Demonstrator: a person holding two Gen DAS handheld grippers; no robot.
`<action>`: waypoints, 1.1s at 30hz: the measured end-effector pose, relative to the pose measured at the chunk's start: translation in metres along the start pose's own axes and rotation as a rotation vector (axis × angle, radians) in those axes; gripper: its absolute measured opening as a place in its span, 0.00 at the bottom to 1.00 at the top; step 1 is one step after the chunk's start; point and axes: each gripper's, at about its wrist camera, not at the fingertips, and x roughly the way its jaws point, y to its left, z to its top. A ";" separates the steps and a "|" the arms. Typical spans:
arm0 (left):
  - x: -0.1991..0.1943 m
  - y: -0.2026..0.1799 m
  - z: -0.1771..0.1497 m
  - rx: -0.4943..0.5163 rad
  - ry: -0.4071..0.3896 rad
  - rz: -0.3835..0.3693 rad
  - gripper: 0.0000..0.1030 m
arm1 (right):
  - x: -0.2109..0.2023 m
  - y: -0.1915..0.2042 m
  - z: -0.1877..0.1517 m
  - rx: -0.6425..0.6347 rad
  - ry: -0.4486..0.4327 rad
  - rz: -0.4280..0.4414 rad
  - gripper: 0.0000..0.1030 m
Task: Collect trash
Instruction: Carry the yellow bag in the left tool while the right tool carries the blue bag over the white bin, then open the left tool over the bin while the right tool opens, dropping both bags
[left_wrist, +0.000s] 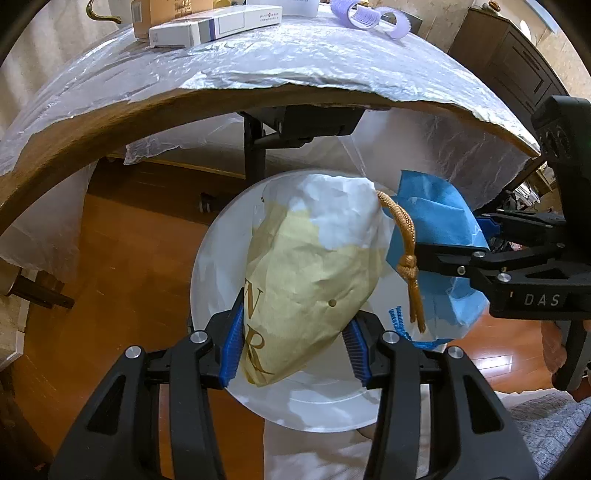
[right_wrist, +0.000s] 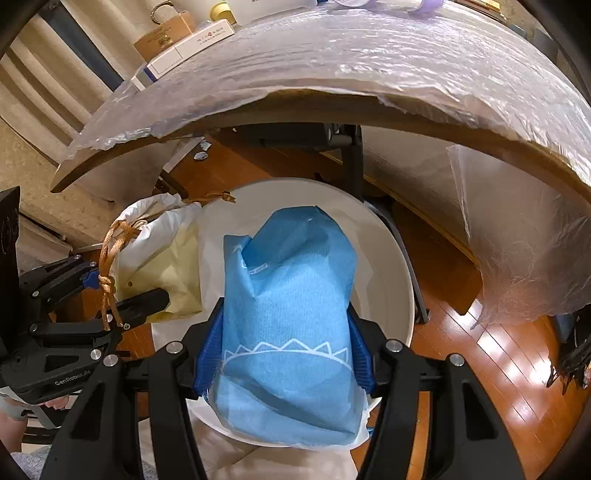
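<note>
My left gripper (left_wrist: 291, 347) is shut on a crumpled beige and white paper bag (left_wrist: 314, 269) with a gold cord (left_wrist: 404, 254), held over a round white bin (left_wrist: 210, 280) on the floor. My right gripper (right_wrist: 284, 350) is shut on a crumpled blue bag (right_wrist: 291, 314) with a white crown print, held over the same white bin (right_wrist: 391, 266). The two bags hang side by side. The right gripper (left_wrist: 480, 236) and blue bag (left_wrist: 439, 218) show at the right of the left wrist view; the left gripper (right_wrist: 110, 291) and beige bag (right_wrist: 166, 266) show at the left of the right wrist view.
A table edge covered in clear plastic (left_wrist: 258, 70) arches above the bin, with a black table leg (left_wrist: 255, 151) behind it. White boxes (left_wrist: 214, 26) and purple hair rollers (left_wrist: 365, 16) lie on the table. The floor is orange wood (right_wrist: 491, 339).
</note>
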 end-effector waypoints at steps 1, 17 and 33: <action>0.001 0.001 0.000 -0.001 0.002 0.000 0.47 | 0.001 0.000 0.000 0.002 0.002 0.001 0.56; 0.016 0.009 0.004 -0.007 0.028 0.032 0.47 | 0.012 -0.005 0.004 0.004 0.015 -0.017 0.56; 0.026 0.010 0.007 0.013 0.043 0.041 0.47 | 0.021 0.002 0.007 -0.022 0.016 -0.067 0.56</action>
